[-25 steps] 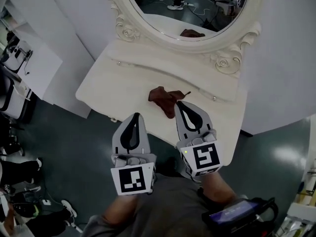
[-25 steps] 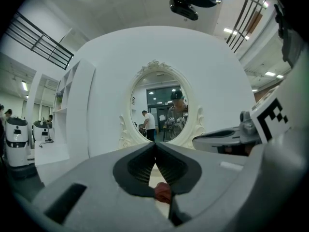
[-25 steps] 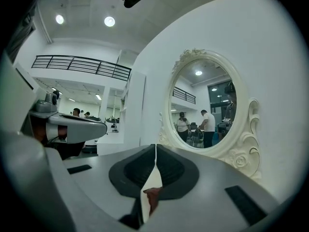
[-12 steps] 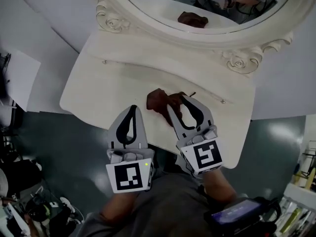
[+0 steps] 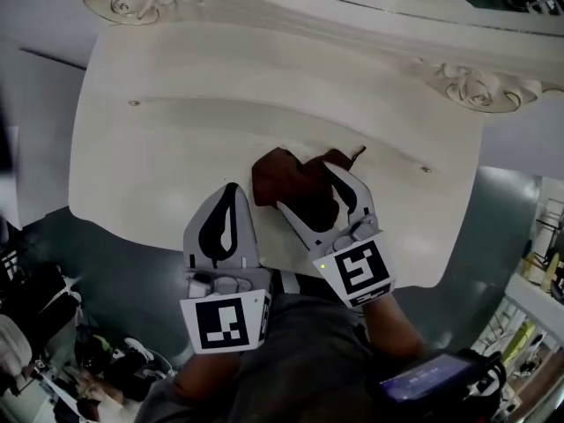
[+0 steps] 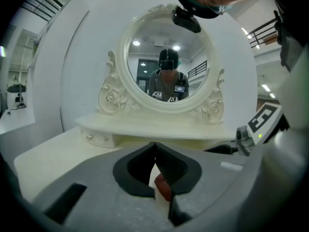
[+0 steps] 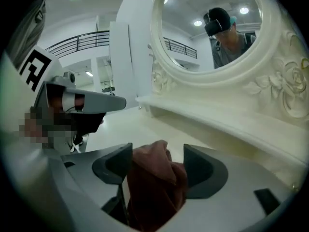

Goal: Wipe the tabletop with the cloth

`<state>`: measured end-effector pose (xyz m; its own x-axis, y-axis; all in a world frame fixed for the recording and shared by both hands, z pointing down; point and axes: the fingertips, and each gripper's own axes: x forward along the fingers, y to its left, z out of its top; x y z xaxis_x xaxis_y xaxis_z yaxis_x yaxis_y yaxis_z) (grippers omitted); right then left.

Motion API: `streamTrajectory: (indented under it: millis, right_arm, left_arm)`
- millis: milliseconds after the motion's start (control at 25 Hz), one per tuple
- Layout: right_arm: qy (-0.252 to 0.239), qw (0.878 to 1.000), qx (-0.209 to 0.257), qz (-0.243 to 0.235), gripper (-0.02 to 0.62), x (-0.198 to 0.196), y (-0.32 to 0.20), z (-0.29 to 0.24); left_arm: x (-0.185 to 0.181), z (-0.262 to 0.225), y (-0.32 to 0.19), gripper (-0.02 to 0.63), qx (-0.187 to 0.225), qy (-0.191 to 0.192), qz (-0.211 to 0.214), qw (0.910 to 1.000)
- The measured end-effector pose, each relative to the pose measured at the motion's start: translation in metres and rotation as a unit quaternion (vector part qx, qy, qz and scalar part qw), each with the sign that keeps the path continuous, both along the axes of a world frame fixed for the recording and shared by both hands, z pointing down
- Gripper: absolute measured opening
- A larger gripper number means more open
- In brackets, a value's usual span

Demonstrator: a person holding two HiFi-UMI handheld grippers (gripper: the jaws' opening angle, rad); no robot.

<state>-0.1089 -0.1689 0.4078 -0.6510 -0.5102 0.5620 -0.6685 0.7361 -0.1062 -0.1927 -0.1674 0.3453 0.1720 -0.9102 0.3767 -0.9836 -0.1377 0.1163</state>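
Observation:
A crumpled dark red cloth [image 5: 284, 176] lies on the cream tabletop [image 5: 167, 148], near its front edge. My right gripper [image 5: 307, 189] reaches over it with its jaws opening wide, and the cloth [image 7: 154, 182] bunches between the two fingers without being pinched. In the right gripper view the right gripper [image 7: 157, 152] straddles the cloth's peak. My left gripper [image 5: 229, 192] is shut and empty just left of the cloth, above the table's front edge. Past the shut tips of the left gripper [image 6: 154, 146], a sliver of the cloth [image 6: 163, 187] shows.
An ornate oval mirror [image 6: 166, 66] with a carved cream frame [image 5: 476, 91] stands on a raised shelf [image 6: 145, 129] at the back of the table. Grey floor [image 5: 502, 210] lies beyond the table's right end, and clutter [image 5: 35, 324] sits on the floor at lower left.
The right gripper has slid forward over the cloth and its jaws have spread from shut to wide open. The head view has dropped closer to the tabletop.

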Motion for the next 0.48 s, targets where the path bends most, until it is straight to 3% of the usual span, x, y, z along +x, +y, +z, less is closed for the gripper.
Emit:
streamTrajectory:
  millis: [160, 320, 480]
  right_arm:
    - [0.033, 0.998, -0.051, 0.016, 0.287, 0.005, 0.002, 0.038]
    - [0.047, 0.996, -0.064, 0.034, 0.276, 0.008, -0.001, 0.05]
    - [0.051, 0.996, -0.066, 0.041, 0.158, 0.009, 0.001, 0.049]
  left_arm:
    - [-0.003, 0.024, -0.011, 0.015, -0.019, 0.006, 0.008, 0.9998]
    - [-0.002, 0.039, -0.014, 0.015, -0.037, 0.01, 0.017, 0.9991]
    - [-0.001, 0.031, -0.015, 0.015, -0.019, 0.007, 0.022, 0.9995]
